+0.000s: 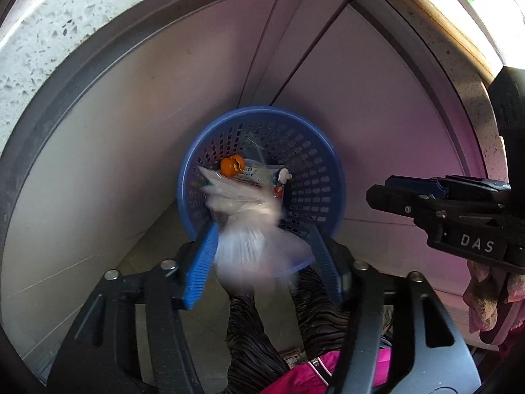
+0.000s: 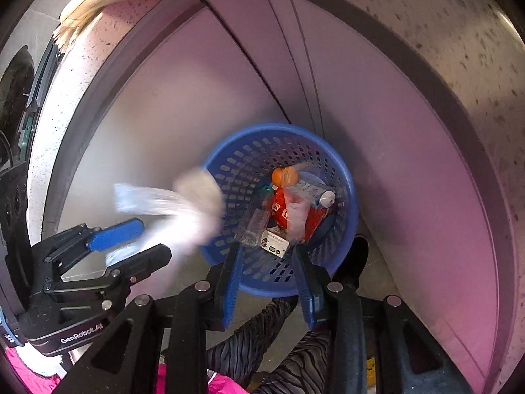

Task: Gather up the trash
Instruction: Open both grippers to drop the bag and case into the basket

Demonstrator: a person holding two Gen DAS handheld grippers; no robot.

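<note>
Trash, a blurred white plastic bag (image 2: 183,210), drops clear of the left gripper (image 2: 131,239) with its jaws parted above the blue basket (image 2: 347,197), positioned for the fall, while the right gripper (image 2: 267,279), half-open and empty, hovers over the basket rim.

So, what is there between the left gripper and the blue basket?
A blurred white plastic bag, caught in mid-air, fills the stretch from the left gripper to the blue basket rim. The right wrist view shows it best.

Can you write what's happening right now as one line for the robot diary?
left gripper: open, blurry white bag dropping from it | right gripper: empty, over blue basket | in basket: orange peel, tube, wrappers
</note>
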